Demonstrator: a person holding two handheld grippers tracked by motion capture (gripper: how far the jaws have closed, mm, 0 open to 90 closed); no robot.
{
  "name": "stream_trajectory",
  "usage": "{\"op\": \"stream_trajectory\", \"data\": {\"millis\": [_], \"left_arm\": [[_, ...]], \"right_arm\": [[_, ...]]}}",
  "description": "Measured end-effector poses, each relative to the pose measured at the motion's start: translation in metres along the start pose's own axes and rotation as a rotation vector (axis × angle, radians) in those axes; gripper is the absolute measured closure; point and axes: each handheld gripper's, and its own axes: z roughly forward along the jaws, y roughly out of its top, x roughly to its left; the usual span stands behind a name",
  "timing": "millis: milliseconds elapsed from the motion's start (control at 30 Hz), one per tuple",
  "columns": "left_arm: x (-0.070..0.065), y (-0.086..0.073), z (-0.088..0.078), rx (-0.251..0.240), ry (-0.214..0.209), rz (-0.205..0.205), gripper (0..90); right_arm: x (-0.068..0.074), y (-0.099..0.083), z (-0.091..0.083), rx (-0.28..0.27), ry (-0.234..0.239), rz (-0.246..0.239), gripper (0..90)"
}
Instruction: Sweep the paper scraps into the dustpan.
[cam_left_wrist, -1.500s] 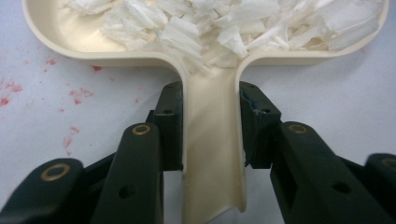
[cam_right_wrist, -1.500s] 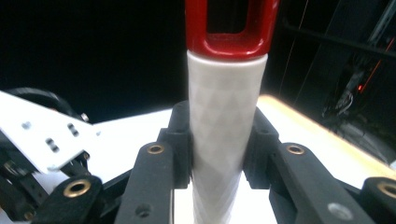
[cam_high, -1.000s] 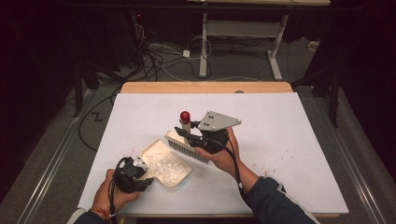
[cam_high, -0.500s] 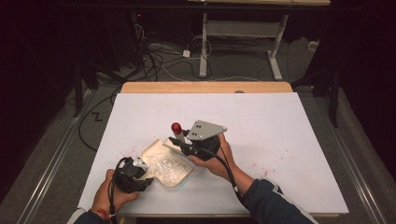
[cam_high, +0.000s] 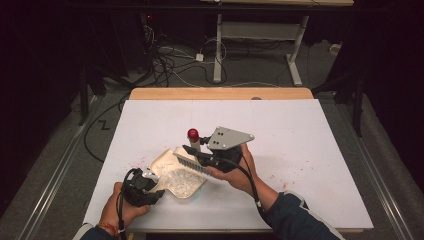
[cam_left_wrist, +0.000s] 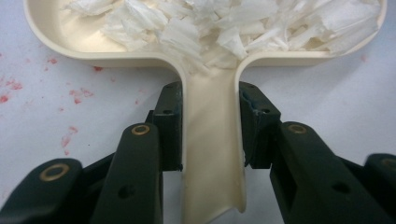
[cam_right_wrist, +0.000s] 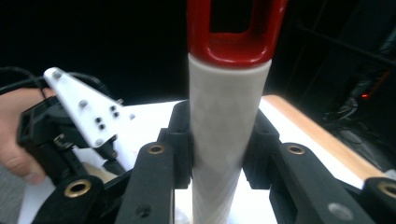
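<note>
High view: right tool (cam_high: 191, 150) tilts brush (cam_high: 192, 159) over dustpan (cam_high: 176, 175).

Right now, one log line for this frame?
left gripper: shut on cream plastic dustpan handle | right gripper: shut on white red-tipped brush handle | pan holds white shreds | bristles over pan

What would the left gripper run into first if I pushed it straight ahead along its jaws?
The left gripper is already clamped on the dustpan's handle, so it would just drive the dustpan forward. Dead ahead sits the pile of white shreds in the pan.
</note>
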Motion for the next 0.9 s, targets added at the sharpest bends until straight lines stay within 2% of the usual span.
{"op": "stream_trajectory", "data": {"millis": [200,433,700,900], "left_arm": [[0.001,0.002,0.001,-0.005,0.005,-0.018,63.1],[0.003,0.003,0.003,-0.019,0.013,-0.048,63.0],[0.003,0.007,0.005,-0.032,0.033,-0.086,62.9],[0.005,0.014,0.008,-0.053,0.055,-0.116,62.9]], "right_arm": [[-0.015,0.004,-0.020,-0.040,-0.032,0.041,69.9],[-0.026,0.000,-0.053,-0.043,-0.079,0.038,69.9],[-0.045,-0.023,-0.103,0.005,-0.125,0.067,69.9],[-0.053,-0.038,-0.140,0.004,-0.158,0.095,69.9]]}}
